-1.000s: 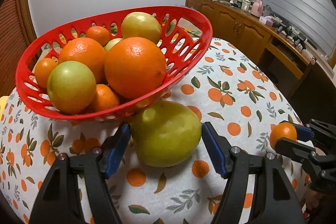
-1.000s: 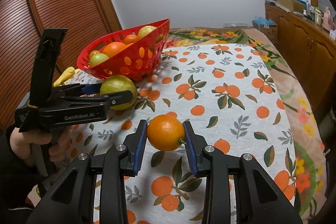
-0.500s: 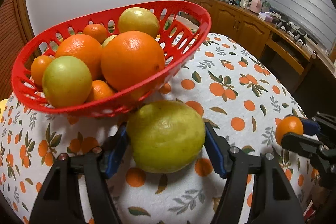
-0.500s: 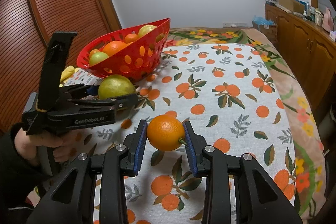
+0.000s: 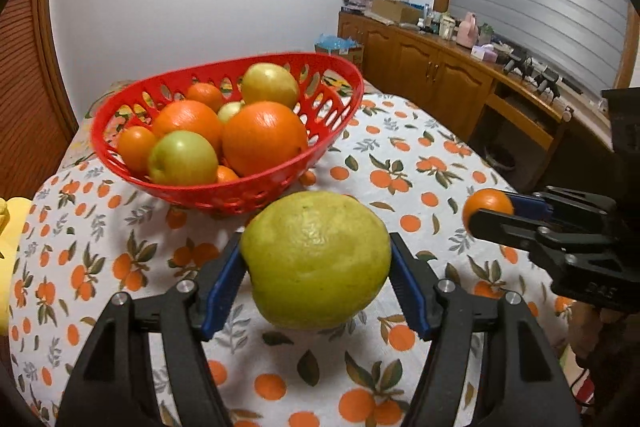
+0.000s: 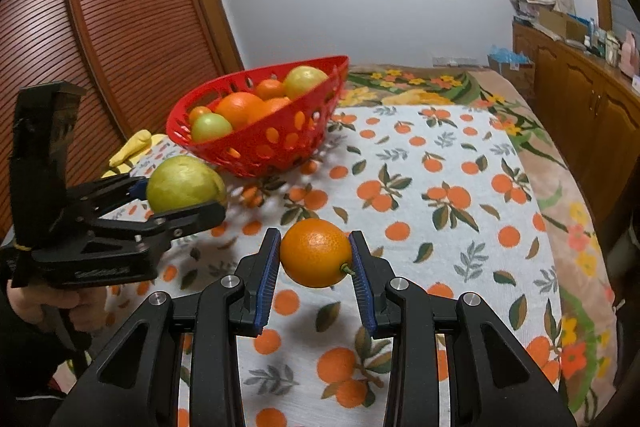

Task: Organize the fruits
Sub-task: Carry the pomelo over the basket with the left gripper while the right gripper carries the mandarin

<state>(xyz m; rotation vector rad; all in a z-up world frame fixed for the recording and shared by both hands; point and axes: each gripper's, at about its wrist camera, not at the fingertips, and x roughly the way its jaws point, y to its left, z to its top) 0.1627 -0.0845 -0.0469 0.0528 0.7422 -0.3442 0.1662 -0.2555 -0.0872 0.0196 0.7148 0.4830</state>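
A red perforated basket (image 5: 328, 147) (image 6: 280, 143) holds several oranges and green-yellow fruits at the far left of the table. My left gripper (image 5: 316, 275) (image 6: 176, 195) is shut on a large yellow-green citrus fruit (image 5: 316, 259) (image 6: 182, 183), held above the cloth in front of the basket. My right gripper (image 6: 314, 257) (image 5: 492, 209) is shut on a small orange (image 6: 314, 253) (image 5: 486, 203), lifted over the middle of the table, to the right of the left gripper.
The table carries a white cloth printed with oranges (image 5: 420, 163) (image 6: 440, 187). A yellow object (image 6: 132, 147) (image 5: 8, 227) lies at its left edge. Wooden slatted doors (image 6: 100, 27) stand left; a wooden sideboard (image 5: 460, 83) with clutter runs along the right wall.
My left gripper has lifted the yellow-green fruit and drawn back from the basket, which now looks smaller and lower. The right gripper and its orange have stayed put.
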